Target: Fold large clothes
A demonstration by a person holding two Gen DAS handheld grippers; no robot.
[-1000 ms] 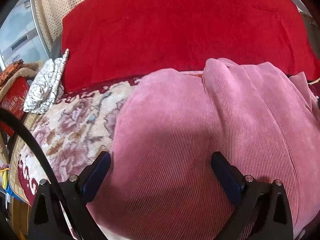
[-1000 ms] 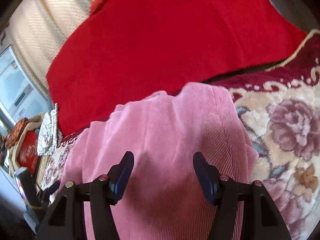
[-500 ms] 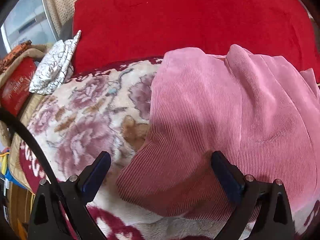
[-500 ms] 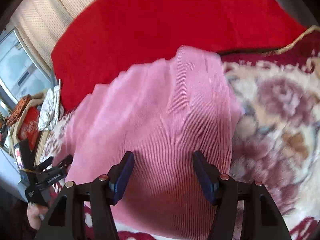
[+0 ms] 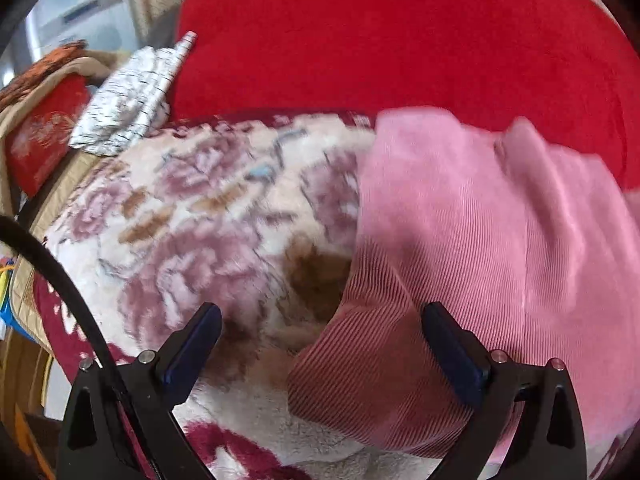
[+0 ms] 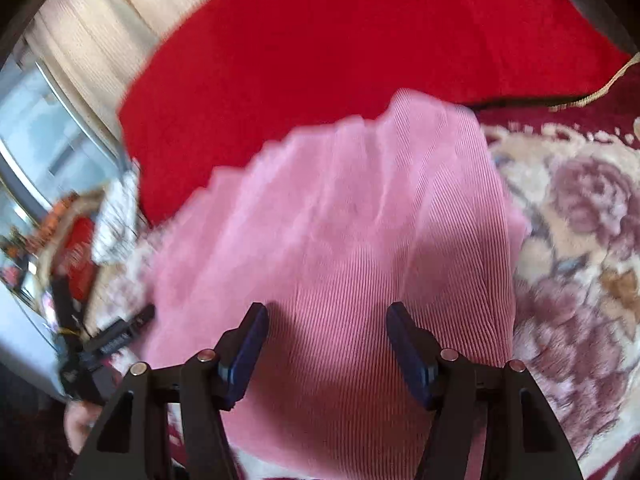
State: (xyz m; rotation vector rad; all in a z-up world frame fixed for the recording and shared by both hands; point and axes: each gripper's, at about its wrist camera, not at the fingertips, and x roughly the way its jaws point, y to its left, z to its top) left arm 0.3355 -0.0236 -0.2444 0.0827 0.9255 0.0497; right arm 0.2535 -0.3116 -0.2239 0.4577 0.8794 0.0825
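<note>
A pink ribbed corduroy garment [image 5: 480, 240] lies folded on a floral blanket [image 5: 192, 232]. In the left wrist view its left corner sits between my fingers. My left gripper [image 5: 320, 336] is open and empty, over that corner and the blanket beside it. In the right wrist view the garment [image 6: 340, 240] fills the middle, and my right gripper [image 6: 326, 336] is open and empty just above its near part. The left gripper [image 6: 108, 340] also shows there at the far left, blurred.
A large red cushion [image 5: 380, 40] stands behind the garment. A white patterned cloth [image 5: 132, 96] and a red box [image 5: 40, 136] lie at the left. The floral blanket [image 6: 580, 240] extends right of the garment. A window [image 6: 48, 148] is at the left.
Both grippers have drawn back toward me and the left one has shifted left, so more blanket shows. Both stay open and the garment lies where it was.
</note>
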